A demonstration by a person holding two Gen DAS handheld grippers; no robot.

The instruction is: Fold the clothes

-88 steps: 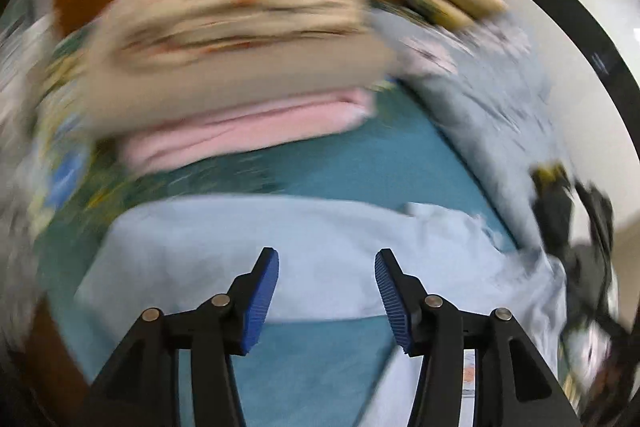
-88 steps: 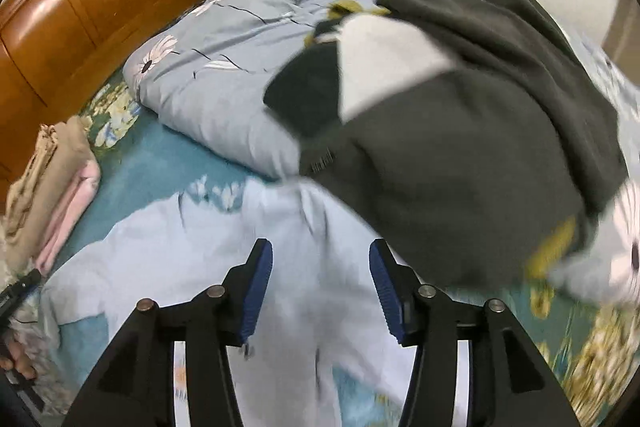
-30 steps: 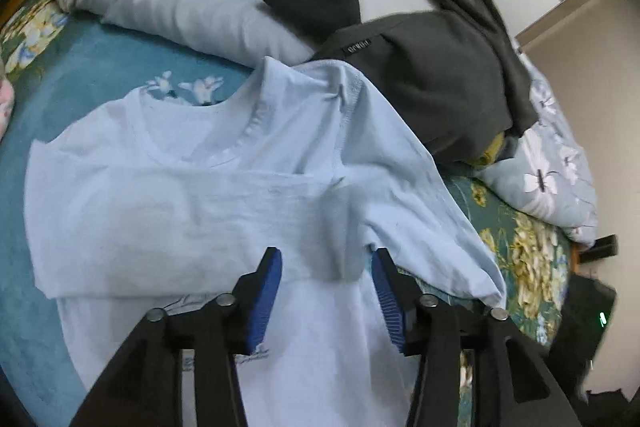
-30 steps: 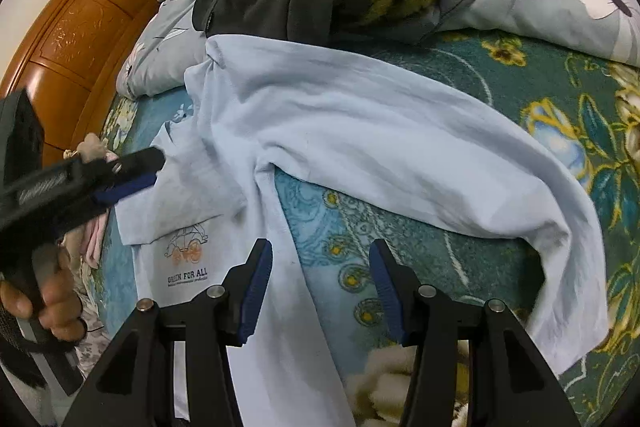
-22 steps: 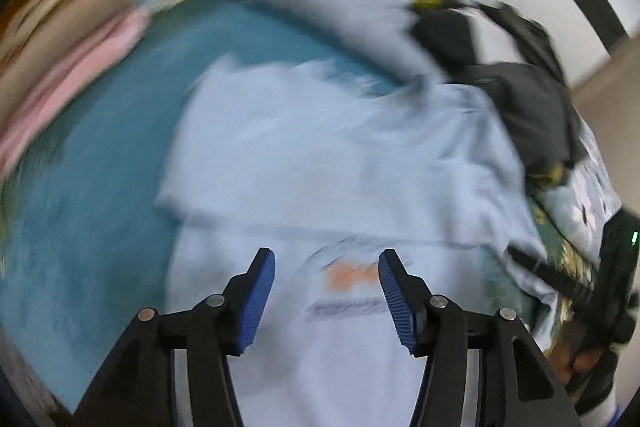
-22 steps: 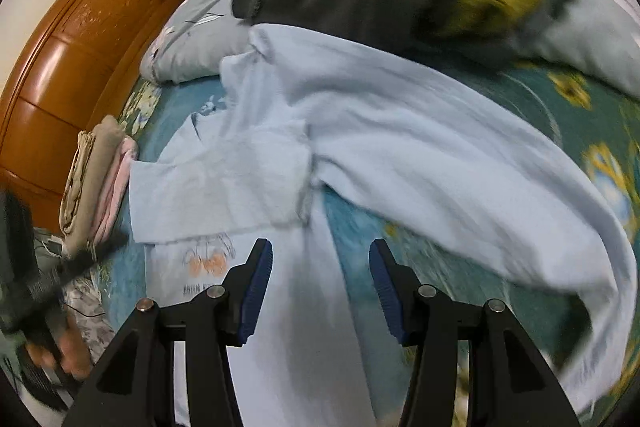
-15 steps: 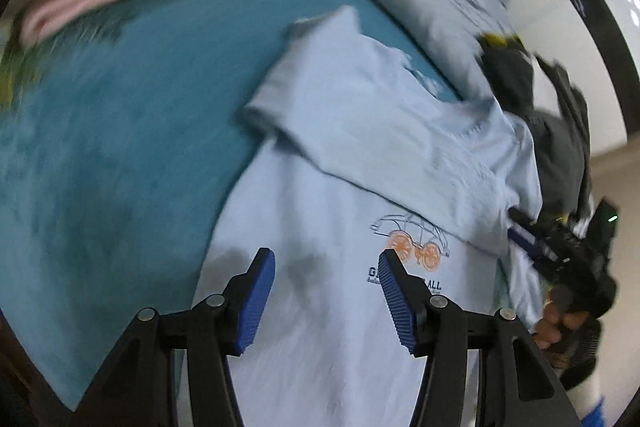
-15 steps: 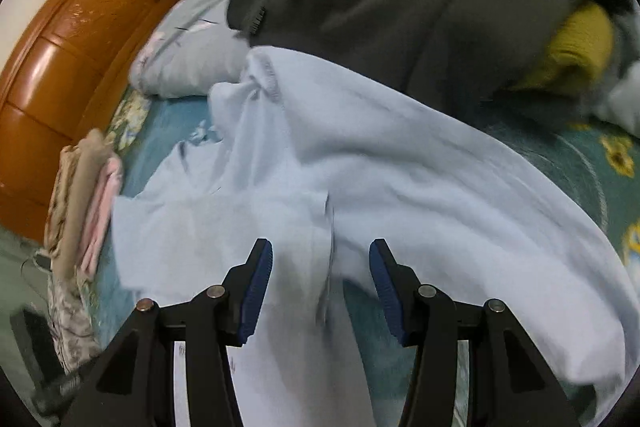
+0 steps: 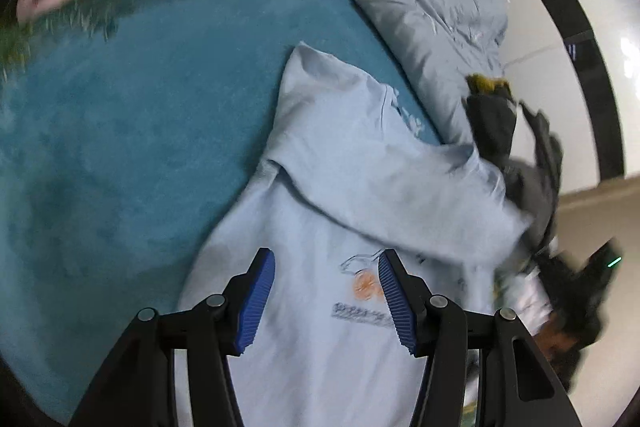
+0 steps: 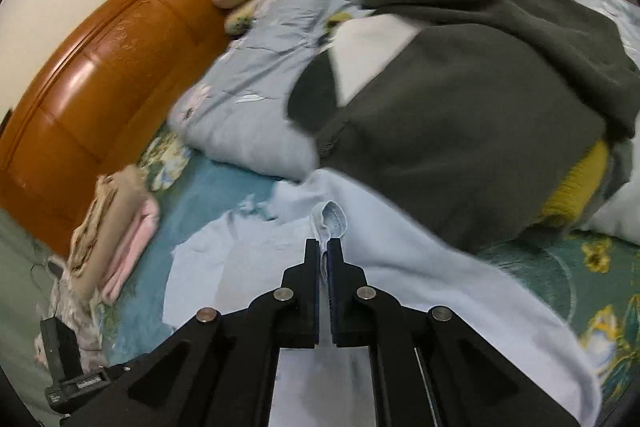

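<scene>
bedroom, bed w/ teal floral bedsheet [image 9: 120, 131]; wood headboard [image 10: 104, 67] at far left in right wrist view.

- folded stack [image 10: 116, 223], beige over pink, on sheet nr headboard, well apart from both tools.
- left gripper [image 9: 326, 301]: jaws wide apart, blue ribbed pads, nothing held. hovers over lower body of light blue t-shirt [image 9: 340, 195]; contact w/ cloth can't tell.
- t-shirt: lies on teal sheet, chest print (orange wheels + dark text line) just right of ctr between the pads. one sleeve folded across chest, edge running diagonal. cloth a bit wrinkled, frame blurred.
- right gripper [image 10: 323, 247]: jaws nearly together, a fold of the shirt's seam or edge [image 10: 332, 221] pinched at tips, sticking up past them. rest of shirt spreads both sides under the tool, right part draped toward floral area.
- grey-blue duvet [image 10: 280, 27] bunched behind shirt, touching its far edge.
- dark grey garment pile [image 10: 480, 99] w/ white panel and mustard knit [image 10: 580, 183] on duvet, just beside the shirt's far-right edge.
- open room: bare teal sheet left of shirt, between shirt and folded stack; right side crowded by pile.
</scene>
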